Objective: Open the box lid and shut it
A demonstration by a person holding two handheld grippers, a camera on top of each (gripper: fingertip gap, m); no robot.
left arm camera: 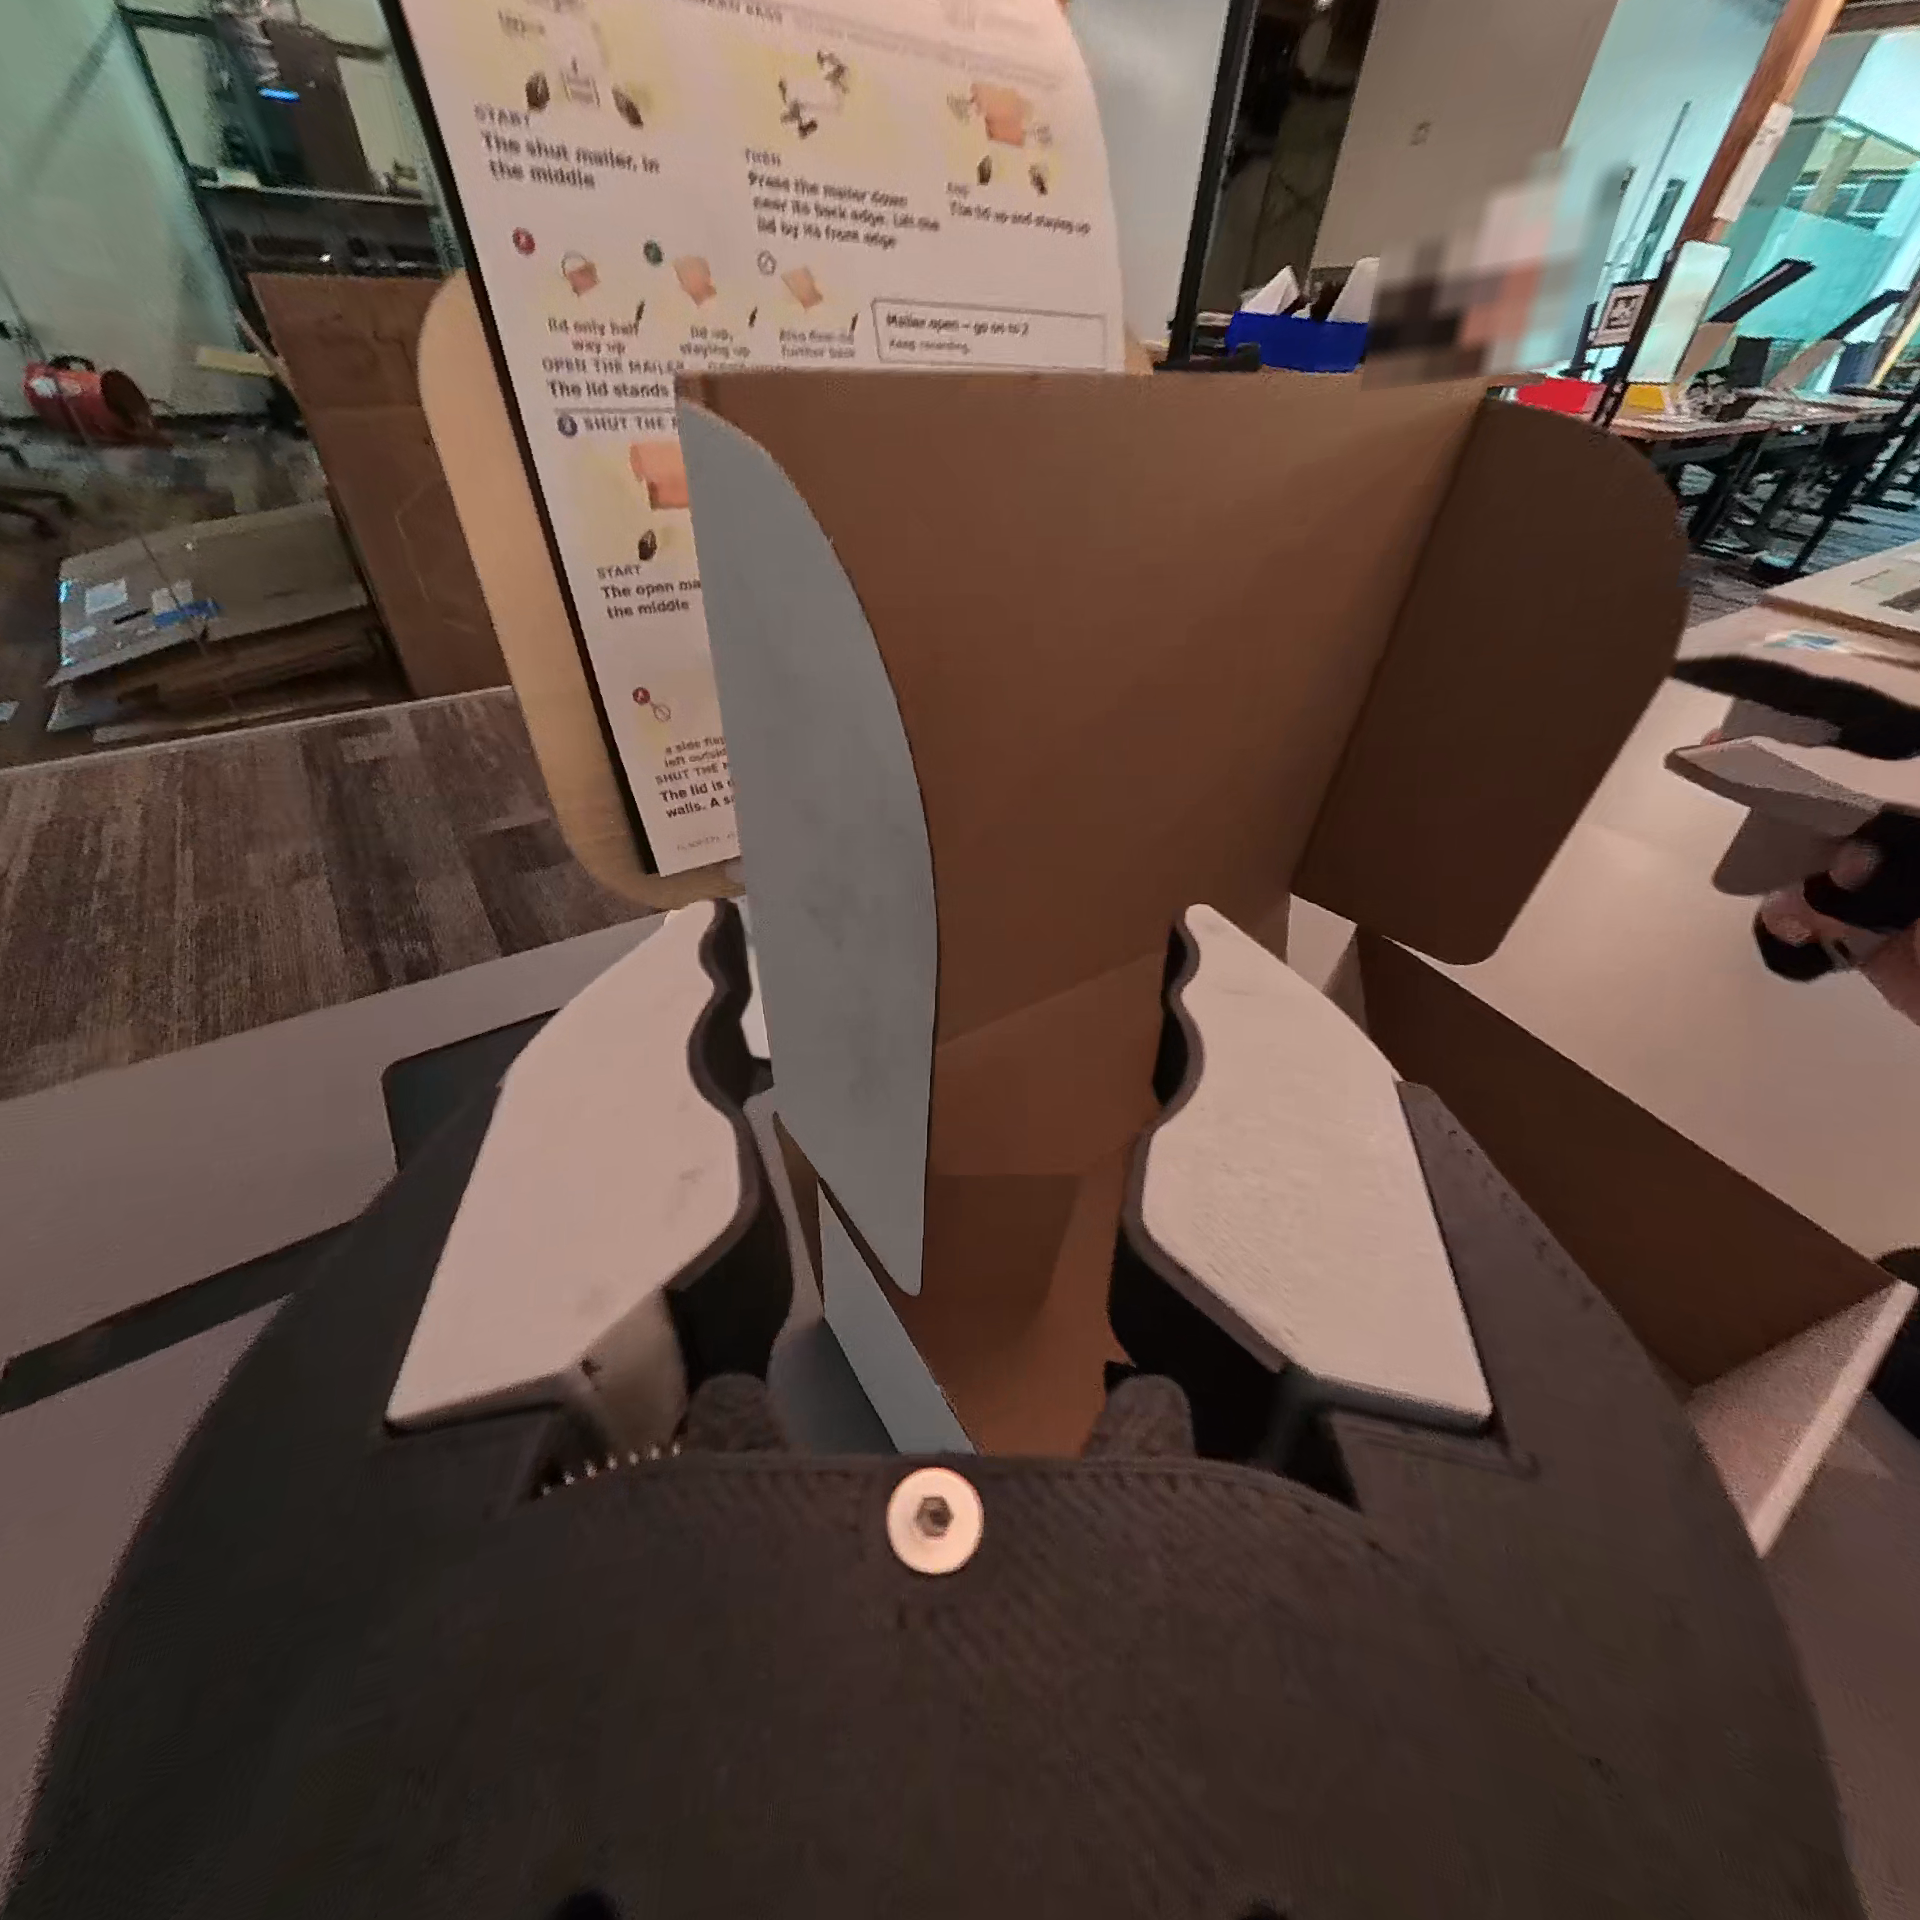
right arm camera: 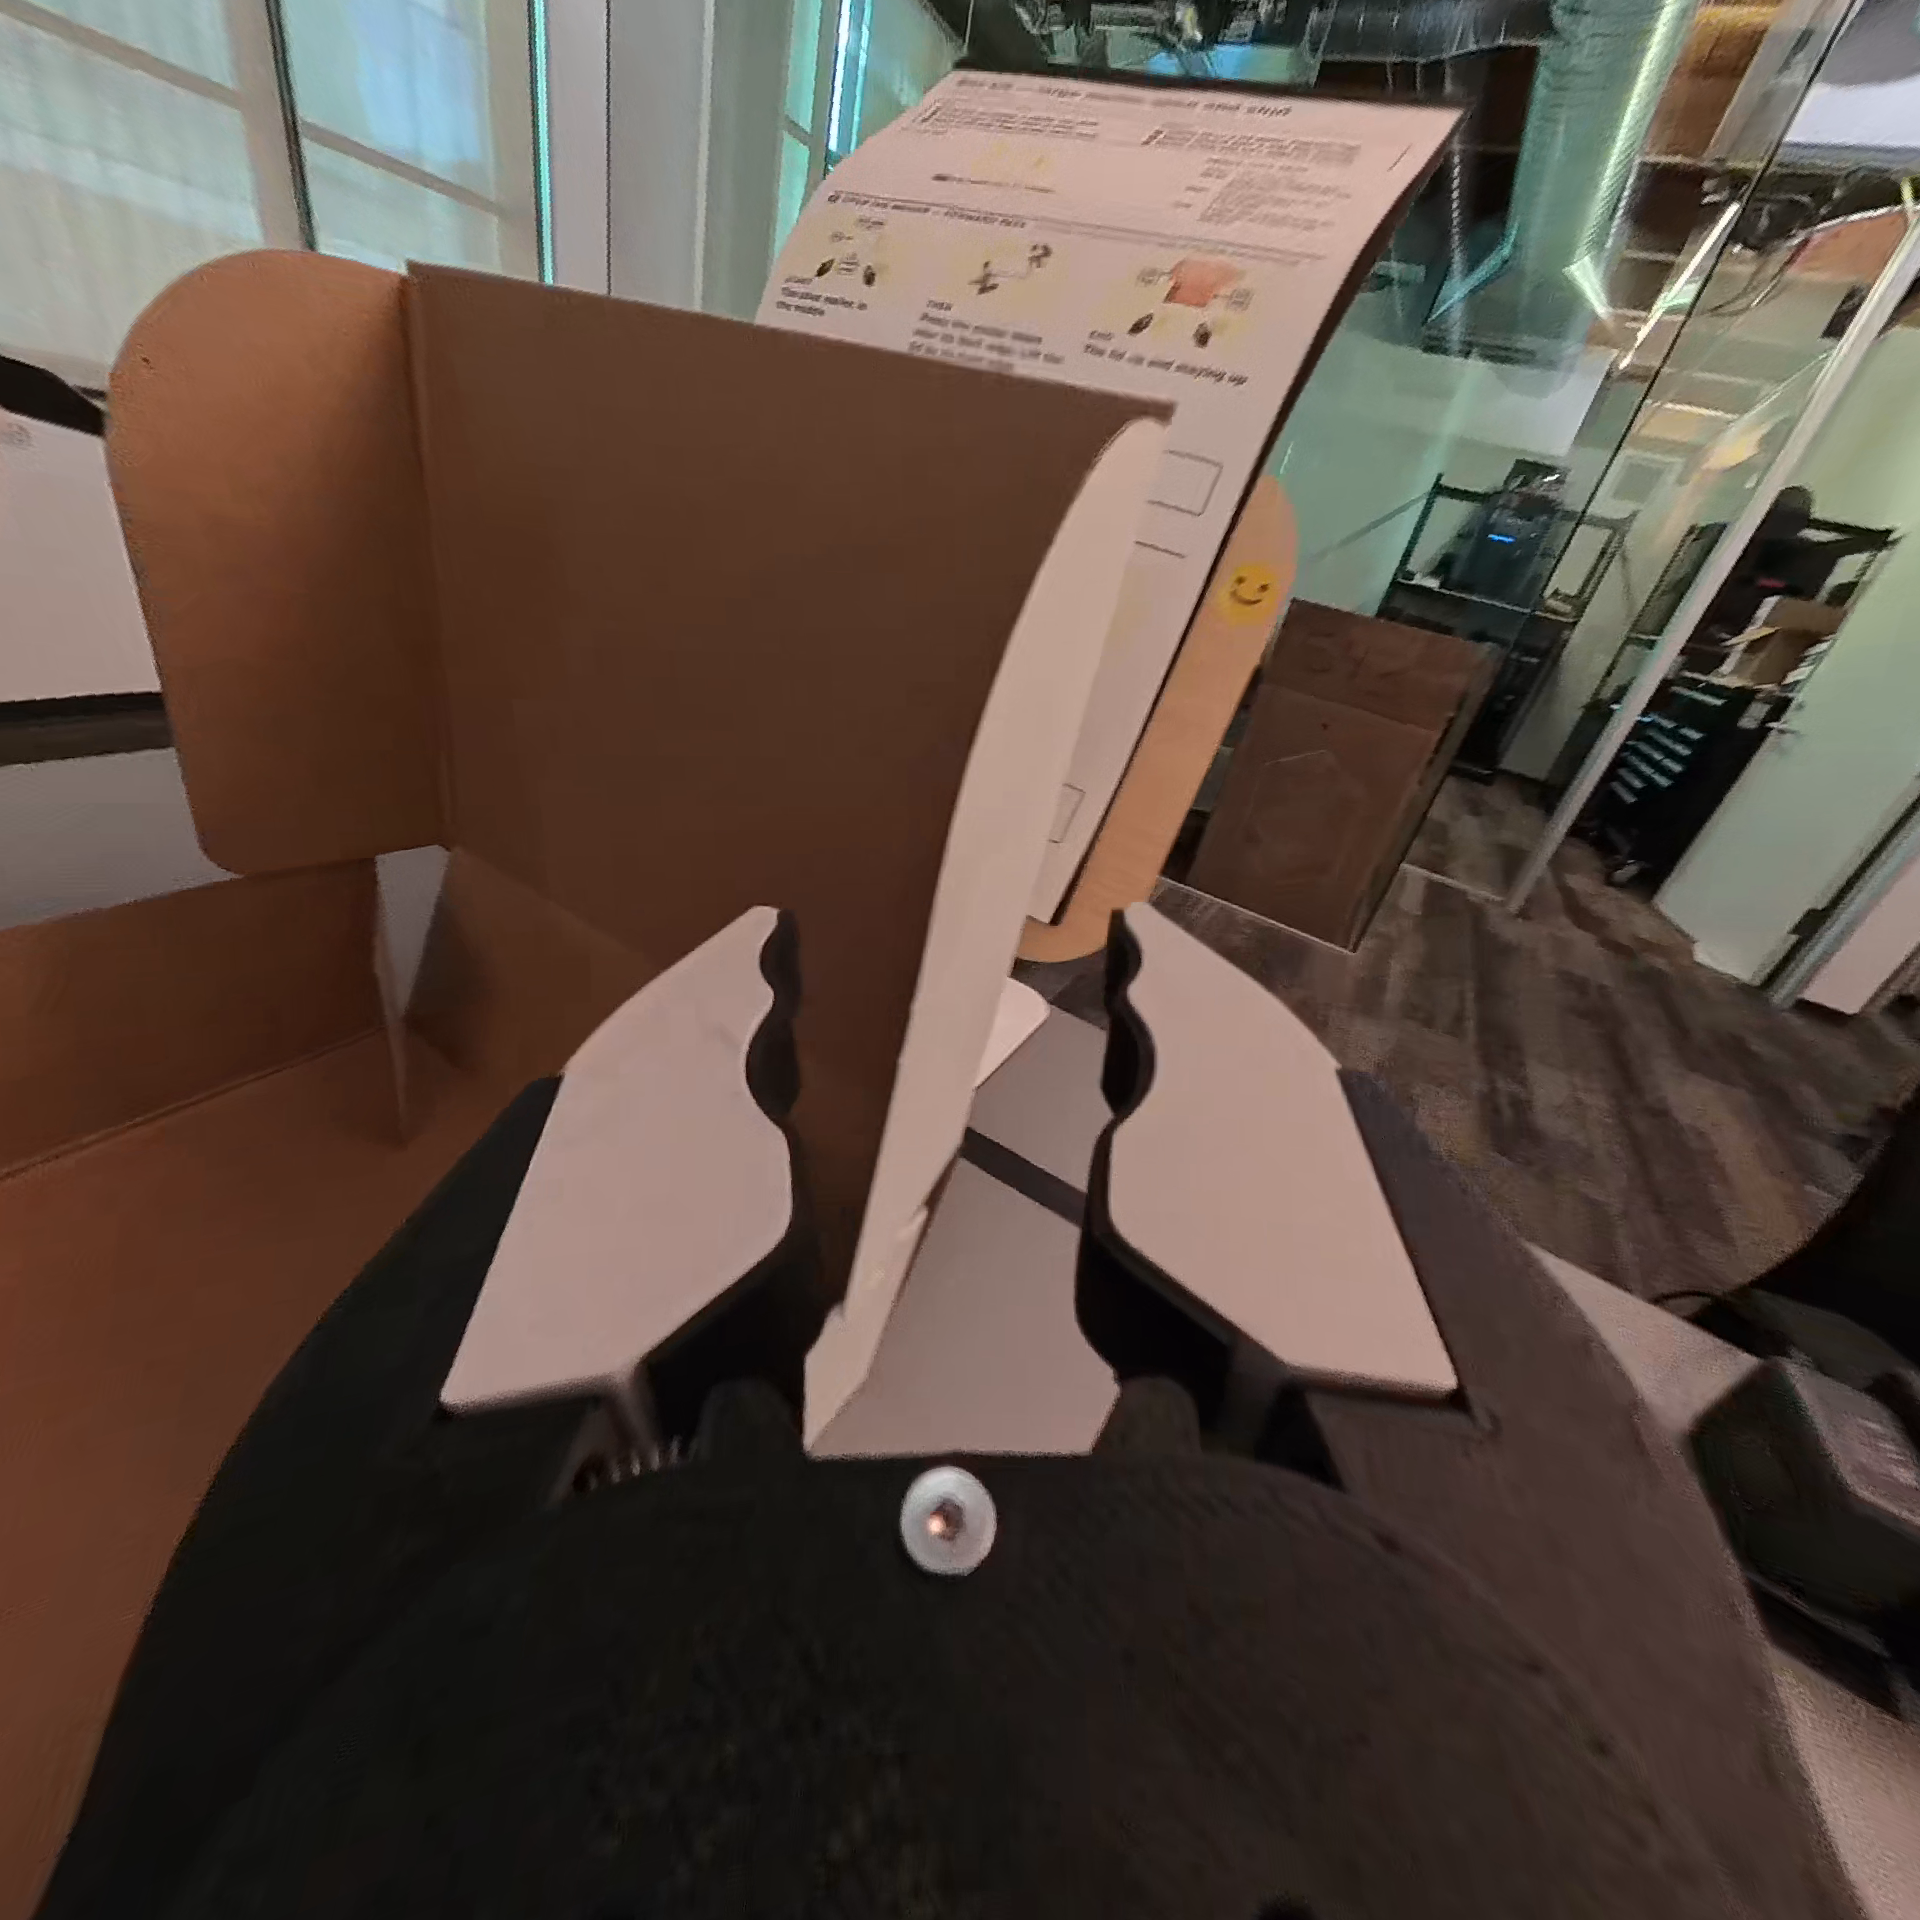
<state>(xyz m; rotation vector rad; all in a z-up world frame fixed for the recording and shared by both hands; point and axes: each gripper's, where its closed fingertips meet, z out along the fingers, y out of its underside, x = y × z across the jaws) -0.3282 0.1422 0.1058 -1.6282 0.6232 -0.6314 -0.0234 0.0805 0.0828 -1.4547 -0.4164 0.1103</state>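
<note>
Office-like lab: glass partitions [right arm camera: 1621,436], long worktables [left arm camera: 1766,436], equipment racks [right arm camera: 1496,551].

Black printed left claw [left arm camera: 951,1023], right claw [right arm camera: 951,1023], white wavy-edged fingers [left arm camera: 613,1164], silver screw [left arm camera: 933,1519]

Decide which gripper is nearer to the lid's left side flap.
Left. The left gripper straddles the lid's left side flap, jaws open around it. The right gripper is across the lid, straddling the right side flap.

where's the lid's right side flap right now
In the right wrist view the side flap stands edge-on in the gap of the open right gripper, at the right edge of the upright lid, with the instruction sheet behind.
</note>
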